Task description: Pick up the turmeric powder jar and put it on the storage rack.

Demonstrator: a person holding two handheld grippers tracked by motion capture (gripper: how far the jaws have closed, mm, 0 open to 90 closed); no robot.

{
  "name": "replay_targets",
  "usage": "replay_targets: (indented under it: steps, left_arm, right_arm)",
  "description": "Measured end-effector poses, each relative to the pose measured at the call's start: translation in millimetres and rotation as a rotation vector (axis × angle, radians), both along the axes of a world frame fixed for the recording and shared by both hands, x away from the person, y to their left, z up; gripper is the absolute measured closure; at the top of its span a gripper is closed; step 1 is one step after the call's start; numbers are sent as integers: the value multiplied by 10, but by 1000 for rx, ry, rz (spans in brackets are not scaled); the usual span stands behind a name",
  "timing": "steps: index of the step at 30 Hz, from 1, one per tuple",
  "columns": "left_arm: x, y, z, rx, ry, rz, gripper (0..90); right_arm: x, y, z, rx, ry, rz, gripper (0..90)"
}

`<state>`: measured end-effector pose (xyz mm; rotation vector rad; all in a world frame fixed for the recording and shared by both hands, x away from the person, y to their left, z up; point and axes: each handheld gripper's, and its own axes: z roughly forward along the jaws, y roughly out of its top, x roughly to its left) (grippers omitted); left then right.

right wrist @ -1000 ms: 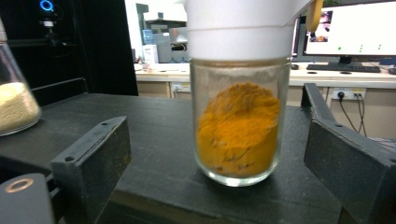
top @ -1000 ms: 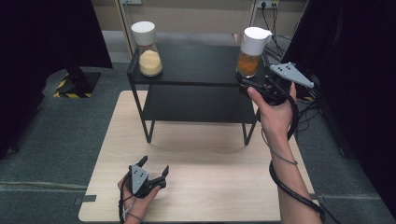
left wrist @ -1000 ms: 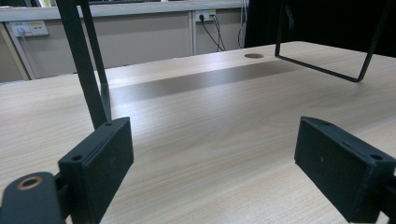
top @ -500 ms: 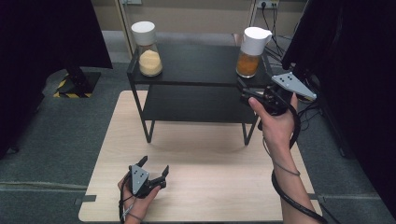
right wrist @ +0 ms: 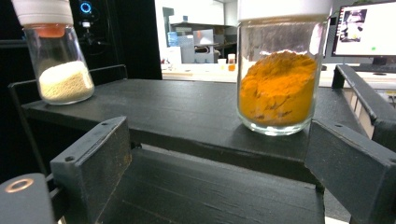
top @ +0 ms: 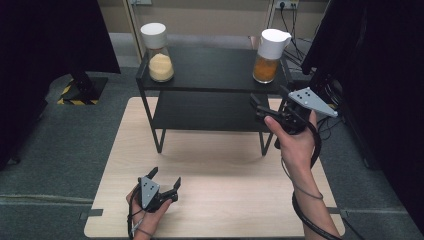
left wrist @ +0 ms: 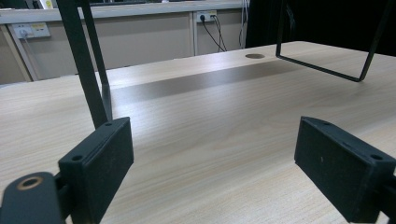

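A black two-tier shelf [top: 215,70] stands on the far half of a wooden table [top: 225,175]. On its top board are a white-capped jar of pale powder [top: 159,57] at the left end and a white-capped jar of orange powder [top: 267,57] at the right end. My right gripper [top: 256,107] hovers open just in front of the shelf's right end, below and short of the orange jar [right wrist: 279,84], with nothing between its jaws [right wrist: 215,172]. The pale jar [right wrist: 60,60] is far to its left. My left gripper [top: 165,178] rests open and empty near the table's front left [left wrist: 215,172].
Thin black shelf legs [left wrist: 86,65] rise ahead of the left gripper, with a leg loop [left wrist: 322,65] further right. Black curtains [top: 55,40] hang on both sides. Cables and wall sockets [top: 287,7] lie behind the table. A monitor [right wrist: 369,28] glows beyond the shelf.
My right gripper has drawn back from the orange jar, lower and toward the person. The left gripper and both jars have not moved.
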<state>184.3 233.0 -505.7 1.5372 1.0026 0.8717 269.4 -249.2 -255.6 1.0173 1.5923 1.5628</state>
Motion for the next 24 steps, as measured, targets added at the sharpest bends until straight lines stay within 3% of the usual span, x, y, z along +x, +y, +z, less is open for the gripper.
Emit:
replay_targets:
  steps: [24]
  left_arm:
    - [-1, -6, 7, 10, 0, -1, 114]
  right_arm:
    - [-211, -145, -192, 2, 7, 30, 79]
